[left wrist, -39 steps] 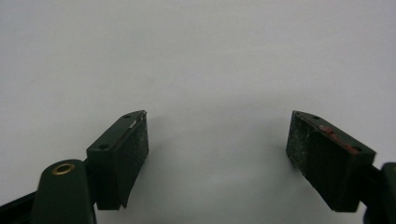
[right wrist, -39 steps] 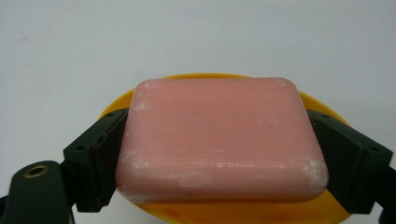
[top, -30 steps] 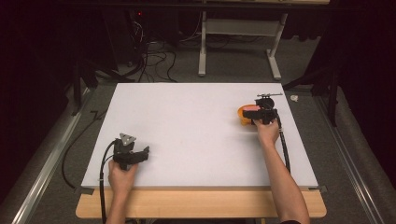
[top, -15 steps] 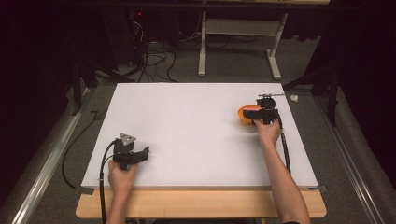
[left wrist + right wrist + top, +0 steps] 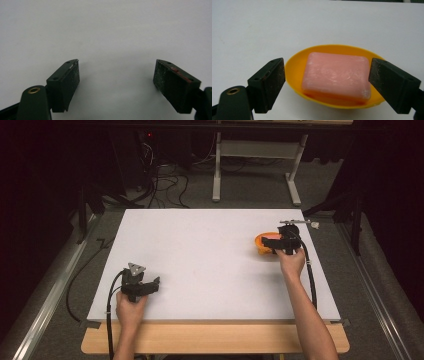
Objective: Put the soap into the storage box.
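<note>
Bare table [image 5: 210,260] between claws; soap [image 5: 337,75] filling dish [image 5: 294,65].

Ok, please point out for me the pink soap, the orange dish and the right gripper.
pink soap [image 5: 337,75], right gripper view, middle of its top face.
orange dish [image 5: 295,63], right gripper view, bare inner wall left of the soap.
right gripper [image 5: 327,80], right gripper view, midway between its open fingertips.

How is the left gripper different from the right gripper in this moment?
The left gripper faces bare white table near the front edge; the right gripper faces a pink soap bar in an orange dish near the far right. The soap lies between the right jaws, nothing between the left. Both are open.
</note>
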Available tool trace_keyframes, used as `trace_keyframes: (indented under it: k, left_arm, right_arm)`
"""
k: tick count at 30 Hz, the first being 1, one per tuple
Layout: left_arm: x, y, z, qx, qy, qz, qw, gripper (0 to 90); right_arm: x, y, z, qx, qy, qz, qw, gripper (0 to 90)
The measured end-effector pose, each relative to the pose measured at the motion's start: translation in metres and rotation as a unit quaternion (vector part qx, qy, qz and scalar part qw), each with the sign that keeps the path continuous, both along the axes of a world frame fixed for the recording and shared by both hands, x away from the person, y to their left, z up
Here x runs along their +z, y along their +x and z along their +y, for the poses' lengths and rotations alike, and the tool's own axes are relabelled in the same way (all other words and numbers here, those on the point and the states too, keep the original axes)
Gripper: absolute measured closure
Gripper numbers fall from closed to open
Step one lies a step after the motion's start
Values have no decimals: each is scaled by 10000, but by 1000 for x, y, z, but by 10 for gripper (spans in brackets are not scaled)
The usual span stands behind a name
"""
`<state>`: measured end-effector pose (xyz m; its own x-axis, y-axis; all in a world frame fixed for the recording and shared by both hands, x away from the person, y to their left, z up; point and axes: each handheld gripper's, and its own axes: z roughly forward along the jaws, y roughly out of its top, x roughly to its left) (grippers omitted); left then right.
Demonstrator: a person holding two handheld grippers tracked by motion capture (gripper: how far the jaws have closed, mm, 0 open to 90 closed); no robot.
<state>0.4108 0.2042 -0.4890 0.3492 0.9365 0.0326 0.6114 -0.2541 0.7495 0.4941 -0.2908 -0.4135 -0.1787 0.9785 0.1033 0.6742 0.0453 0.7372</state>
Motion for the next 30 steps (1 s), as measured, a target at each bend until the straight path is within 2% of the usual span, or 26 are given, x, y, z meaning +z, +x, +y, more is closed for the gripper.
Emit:
trace_keyframes:
  k: [1,3,6,10,18,25,27,30]
  left_arm:
    - [0,0,0,0,-2,2,10000,214]
    - [0,0,0,0,-3,2,10000,214]
    - [0,0,0,-4,-1,2,10000,214]
    - [0,0,0,-3,3,-2,10000,214]
    - [0,0,0,-5,11,-7,10000,214]
    - [0,0,0,-2,16,-14,10000,214]
    - [0,0,0,-6,19,-11,10000,214]
    - [0,-1,0,-14,43,-10,10000,214]
  right_arm:
    - [0,0,0,0,0,0,10000,153]
    - [2,-8,4,181,-42,-152,9997,169]
    - [3,-16,5,297,-25,-196,9994,172]
    - [6,-22,8,436,-67,-150,9989,176]
    - [17,-41,21,798,-146,-213,9965,188]
    - [23,-51,29,962,-166,-259,9949,195]
    - [23,-56,30,996,-138,-408,9941,214]
    - [22,-63,31,1020,-105,-466,9936,216]
